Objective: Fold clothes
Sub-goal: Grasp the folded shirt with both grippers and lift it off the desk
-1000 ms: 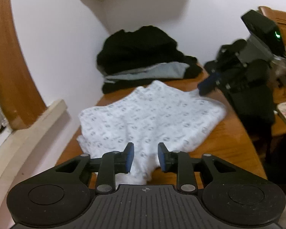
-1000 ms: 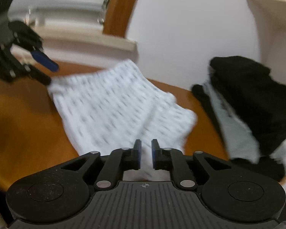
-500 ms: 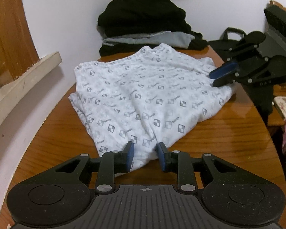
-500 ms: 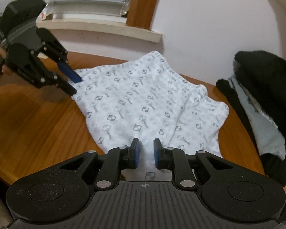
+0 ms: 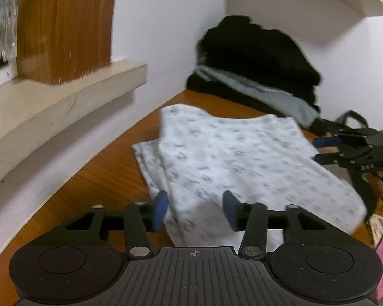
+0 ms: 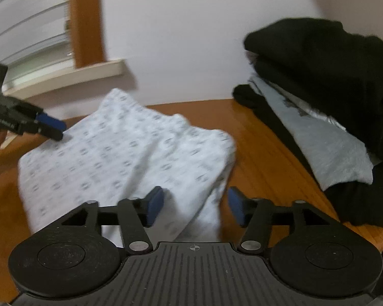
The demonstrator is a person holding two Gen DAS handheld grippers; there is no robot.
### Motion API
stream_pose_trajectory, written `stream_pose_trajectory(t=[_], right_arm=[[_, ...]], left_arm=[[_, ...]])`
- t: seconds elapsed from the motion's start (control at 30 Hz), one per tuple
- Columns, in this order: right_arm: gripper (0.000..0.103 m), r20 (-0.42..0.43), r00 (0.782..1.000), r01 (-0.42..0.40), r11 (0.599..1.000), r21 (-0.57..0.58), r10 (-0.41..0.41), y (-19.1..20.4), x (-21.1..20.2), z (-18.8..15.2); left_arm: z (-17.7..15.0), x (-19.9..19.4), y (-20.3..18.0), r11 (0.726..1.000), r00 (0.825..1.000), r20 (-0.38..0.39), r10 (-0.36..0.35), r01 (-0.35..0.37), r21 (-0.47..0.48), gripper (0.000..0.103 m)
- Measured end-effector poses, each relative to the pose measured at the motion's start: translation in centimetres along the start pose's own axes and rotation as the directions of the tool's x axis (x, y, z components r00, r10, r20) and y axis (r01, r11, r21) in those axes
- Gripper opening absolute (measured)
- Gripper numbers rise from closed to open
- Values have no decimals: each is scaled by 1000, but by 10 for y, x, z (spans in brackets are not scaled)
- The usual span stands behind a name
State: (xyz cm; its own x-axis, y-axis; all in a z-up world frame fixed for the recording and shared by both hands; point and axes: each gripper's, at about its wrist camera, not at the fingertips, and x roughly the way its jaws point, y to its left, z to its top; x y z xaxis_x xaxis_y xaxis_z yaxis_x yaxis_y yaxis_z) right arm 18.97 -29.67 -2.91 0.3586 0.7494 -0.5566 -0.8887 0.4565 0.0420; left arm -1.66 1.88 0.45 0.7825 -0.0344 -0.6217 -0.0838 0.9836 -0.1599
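The white patterned garment [image 5: 242, 168] lies on the wooden surface [image 5: 94, 178] in layers, its upper layer set back from a lower one along the edge nearest the window sill [image 5: 63, 97], and it lies near the stack of dark and grey clothes [image 5: 258, 68] at the far corner by the wall. The left hand-held gripper [image 5: 195, 210] has its jaws spread wide with nothing between them, hanging over the near edge of the cloth; the right hand-held gripper [image 6: 195, 205] is likewise spread and empty above the opposite edge. The risk I see is that the layers sit uneven: a pinch that catches only the top sheet would drag it off the lower one and undo the fold, and the cloth's corner near the surface's edge could slide off. Half a second ago both grippers were nearly closed at the garment's edges and the cloth lay spread wider and rumpled; now both are open and the garment looks narrower and doubled over. Both views are motion-blurred, so finer creases cannot be read.
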Motion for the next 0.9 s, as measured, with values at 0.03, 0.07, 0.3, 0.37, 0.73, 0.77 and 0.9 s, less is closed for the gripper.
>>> stream_pose_trajectory(t=[0.03,0.07,0.3,0.37,0.73,0.77,0.9], right_arm=[[63,-5,1000,-2,1000,9,3,-4,5,2],[65,-8,1000,-11,1000,20,11,-8,9,3],[67,-12,996,-91,991,94,92,-29,30,8],[67,-15,993,-118,985,128,121,-35,36,9],[59,-63,983,-170,982,83,175,-32,56,30],[56,-63,981,-179,980,84,184,-30,58,32],[31,-56,977,-203,977,69,207,-19,63,33]], left_arm=[[2,5,4,1000,1000,-3,1,-1,-13,54],[4,10,8,1000,1000,-5,1,-1,-26,55],[18,44,38,993,1000,-23,5,-7,-118,61],[21,51,41,992,1000,-23,4,-7,-128,61],[32,69,50,988,1000,4,-27,28,-154,48],[33,71,51,986,999,6,-37,38,-160,47],[31,72,50,986,999,38,-37,42,-162,26]])
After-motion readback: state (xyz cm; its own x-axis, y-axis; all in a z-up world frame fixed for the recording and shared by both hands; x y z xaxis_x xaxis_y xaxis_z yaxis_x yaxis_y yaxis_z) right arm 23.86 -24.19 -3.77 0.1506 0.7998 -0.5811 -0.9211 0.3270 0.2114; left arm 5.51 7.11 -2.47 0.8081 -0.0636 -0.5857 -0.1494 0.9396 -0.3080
